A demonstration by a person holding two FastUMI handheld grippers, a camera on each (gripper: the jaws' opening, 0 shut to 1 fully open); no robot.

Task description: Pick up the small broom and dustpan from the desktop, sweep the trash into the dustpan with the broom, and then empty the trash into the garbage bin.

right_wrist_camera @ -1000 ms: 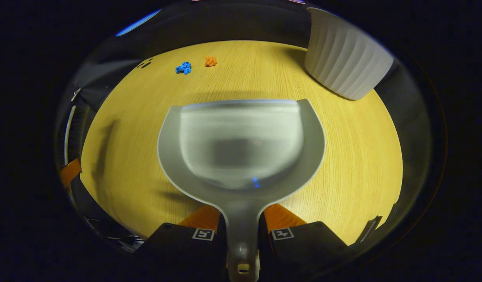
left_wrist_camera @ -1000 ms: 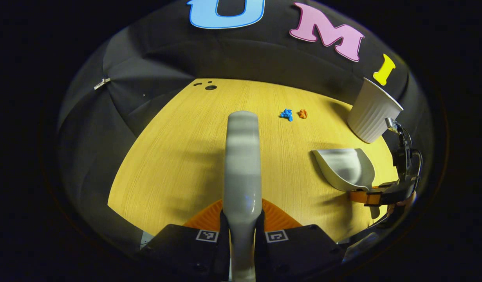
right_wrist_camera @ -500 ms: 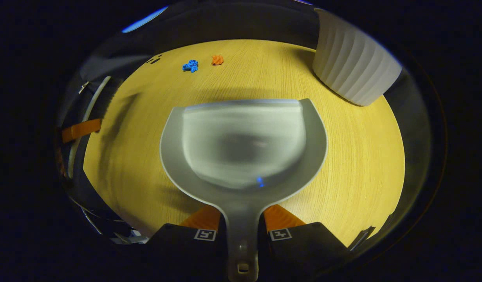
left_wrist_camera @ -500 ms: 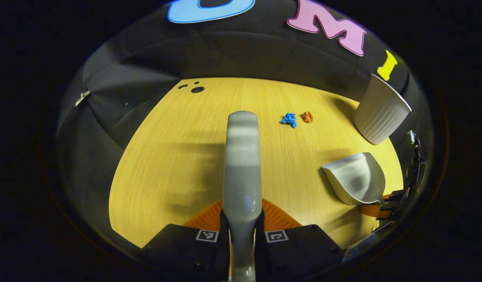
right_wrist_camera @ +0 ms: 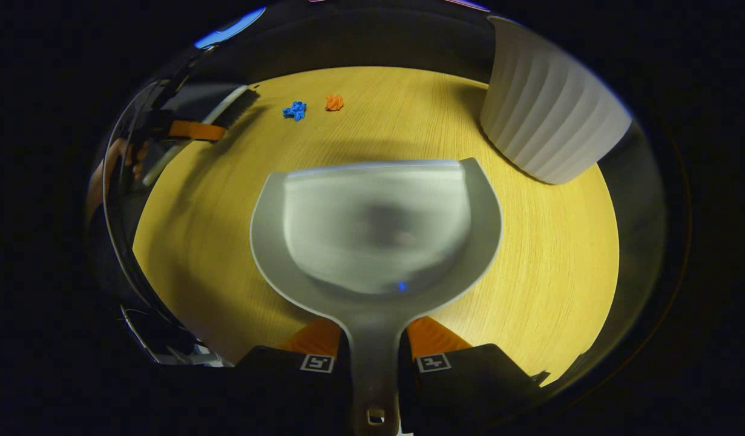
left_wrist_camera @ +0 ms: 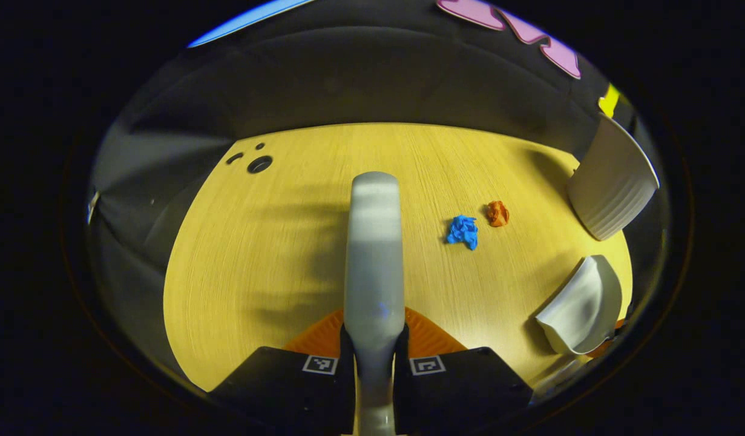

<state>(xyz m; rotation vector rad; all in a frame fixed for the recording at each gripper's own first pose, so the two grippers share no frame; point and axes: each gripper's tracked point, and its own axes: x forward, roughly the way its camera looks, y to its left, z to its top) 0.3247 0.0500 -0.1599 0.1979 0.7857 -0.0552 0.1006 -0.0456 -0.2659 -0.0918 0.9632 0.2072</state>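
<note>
Both grippers are loaded: the left gripper is clamped on the broom, running up frame centre, and the right gripper grips the dustpan by its handle. Blue scrap and orange scrap lie right of centre in the left gripper view; the garbage bin stands at the right edge. A hard stroke could flick these light scraps past the pan if its lip sits off the desk.
</note>
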